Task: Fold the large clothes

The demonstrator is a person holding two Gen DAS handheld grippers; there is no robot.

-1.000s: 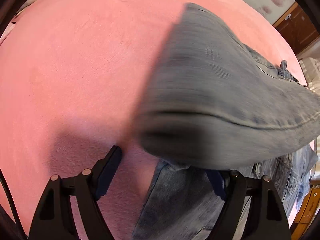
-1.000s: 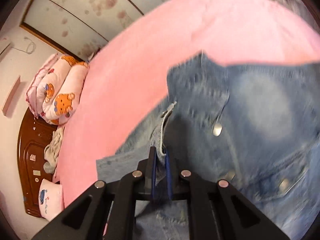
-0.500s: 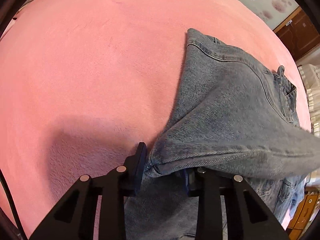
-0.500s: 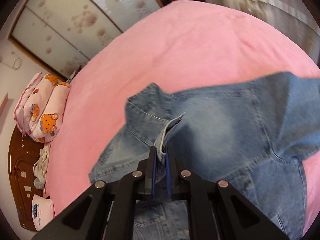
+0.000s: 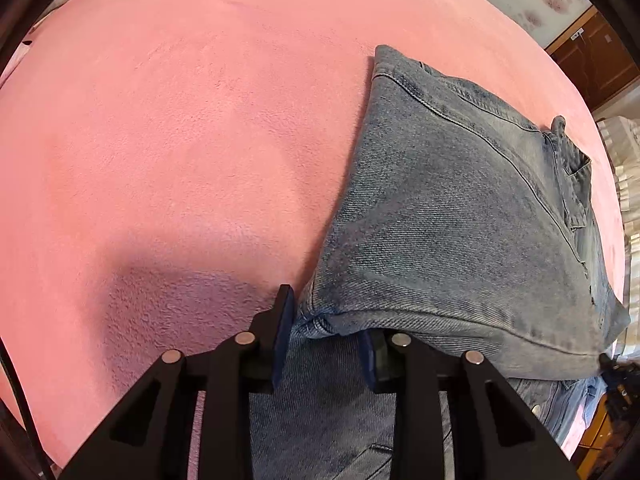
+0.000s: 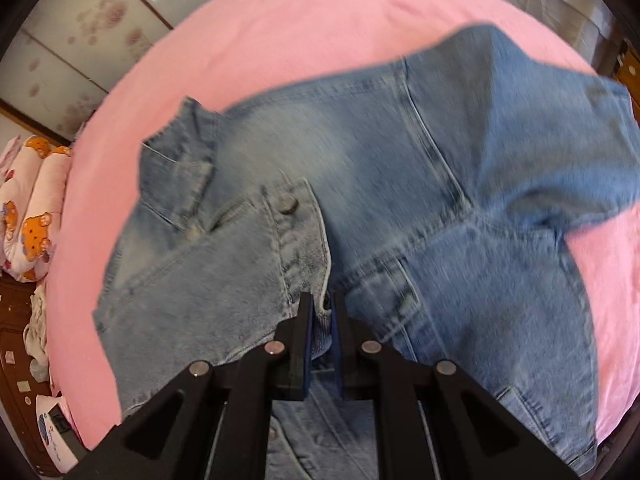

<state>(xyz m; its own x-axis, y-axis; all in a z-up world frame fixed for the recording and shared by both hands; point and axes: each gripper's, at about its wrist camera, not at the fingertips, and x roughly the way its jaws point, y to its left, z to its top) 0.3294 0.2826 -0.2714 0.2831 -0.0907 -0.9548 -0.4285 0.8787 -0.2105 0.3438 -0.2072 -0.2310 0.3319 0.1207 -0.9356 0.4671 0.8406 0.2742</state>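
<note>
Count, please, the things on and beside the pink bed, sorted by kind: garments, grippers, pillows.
Denim garments: 1, the denim jacket on the pink bed
Grippers: 2, the left gripper closing on a denim fold, the right gripper clamped on the jacket edge
Bear-print pillows: 2
Total: 5

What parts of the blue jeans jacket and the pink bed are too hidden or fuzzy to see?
- Left wrist view: the folded grey-blue denim jacket covers the layers beneath, and the black left gripper, jaws closing on its edge, hides the nearest cloth.
- Right wrist view: the denim's right half is motion-blurred; the shut right gripper hides the pinched hem.
- The pink blanket runs past every edge.
</note>
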